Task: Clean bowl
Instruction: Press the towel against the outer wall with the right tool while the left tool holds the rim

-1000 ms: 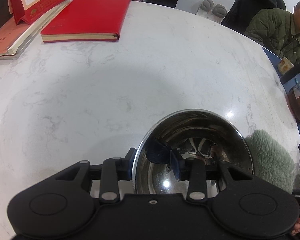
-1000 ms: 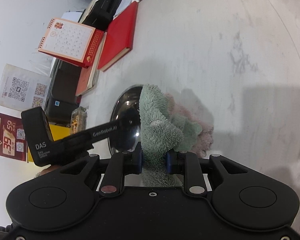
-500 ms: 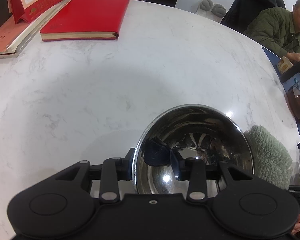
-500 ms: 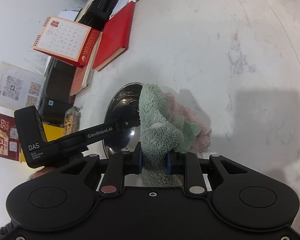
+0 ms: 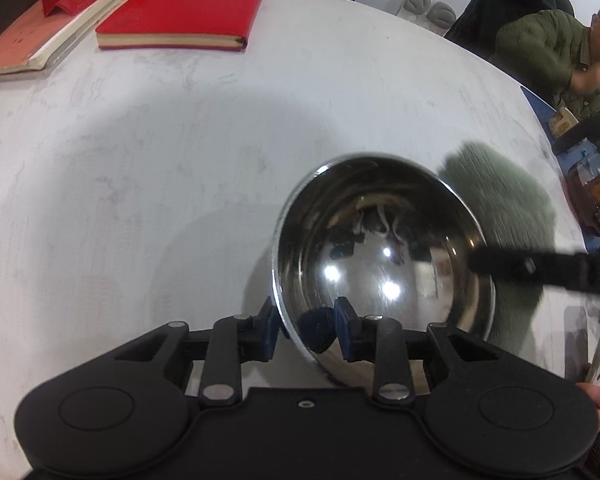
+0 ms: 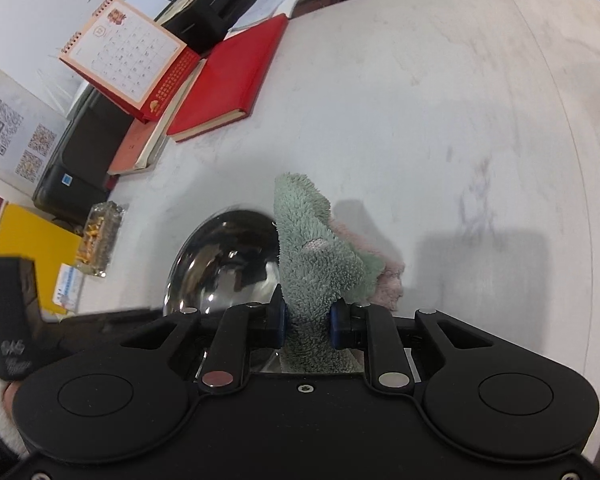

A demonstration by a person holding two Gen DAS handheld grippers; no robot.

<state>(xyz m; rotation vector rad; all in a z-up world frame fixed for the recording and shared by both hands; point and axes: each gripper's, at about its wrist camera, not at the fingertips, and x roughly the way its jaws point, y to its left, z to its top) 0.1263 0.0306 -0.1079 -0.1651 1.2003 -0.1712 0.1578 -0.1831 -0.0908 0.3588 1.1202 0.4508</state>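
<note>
Left wrist view: left gripper [image 5: 306,330] clamps the bowl [image 5: 384,264] rim, tipped higher than 1 second ago. Right gripper [image 6: 307,322], pinching the cloth [image 6: 316,256], has neared; wiping looks imminent.

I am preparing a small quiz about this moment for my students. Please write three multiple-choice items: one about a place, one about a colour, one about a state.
1. Where is the cloth compared with the bowl, seen from the right wrist camera?
A. Inside the bowl's hollow
B. Beside the bowl's right edge, outside it
C. Under the red book

2. What colour is the closed book at the far side of the table?
A. Red
B. Blue
C. Black

3. How does the left gripper hold the bowl?
A. It hovers open above it
B. It presses the bowl from above
C. It is shut on the rim

Answers: 1 B, the cloth, held by the right gripper, stands next to the rim. 2 A, its cover is red. 3 C, one finger is outside the wall, one inside.
</note>
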